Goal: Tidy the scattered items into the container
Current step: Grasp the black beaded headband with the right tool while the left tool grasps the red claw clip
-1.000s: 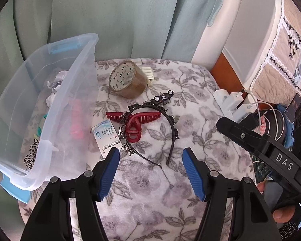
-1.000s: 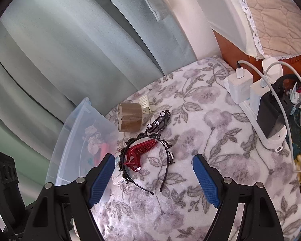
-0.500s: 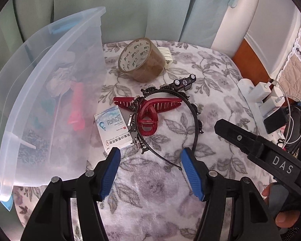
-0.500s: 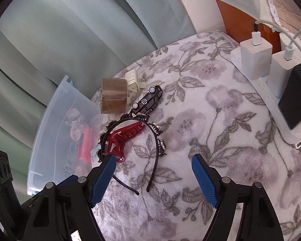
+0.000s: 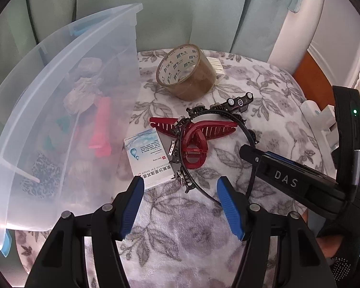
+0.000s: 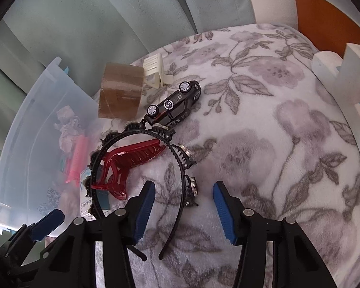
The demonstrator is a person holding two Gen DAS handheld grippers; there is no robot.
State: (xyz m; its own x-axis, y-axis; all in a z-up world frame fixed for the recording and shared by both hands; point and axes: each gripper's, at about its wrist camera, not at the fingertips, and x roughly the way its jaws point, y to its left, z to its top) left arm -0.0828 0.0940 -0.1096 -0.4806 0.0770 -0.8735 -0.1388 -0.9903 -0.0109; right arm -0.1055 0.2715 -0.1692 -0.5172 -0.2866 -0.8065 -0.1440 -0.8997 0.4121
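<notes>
Items are scattered on a floral blanket (image 6: 264, 144) beside a clear bin (image 5: 67, 55), which stands at the left and already holds a pink item (image 5: 100, 127) and some crumpled stuff. Headband (image 6: 180, 165), black and studded, is laid over a red claw clip (image 6: 129, 158); a small eye-drop box (image 5: 151, 158) is tucked against both, next to the bin wall. Tape roll (image 5: 187, 72) sits further back, with a white plastic piece (image 6: 154, 70) behind it and a toy car (image 6: 177, 105) on its side near the headband's arch. Left gripper (image 5: 178, 192) is held partly open and empty, aimed at the box corner and the headband's near end. Right gripper (image 6: 183, 194) is closing, with one leg of the headband between its pads (image 6: 145, 204); no contact is seen yet.
</notes>
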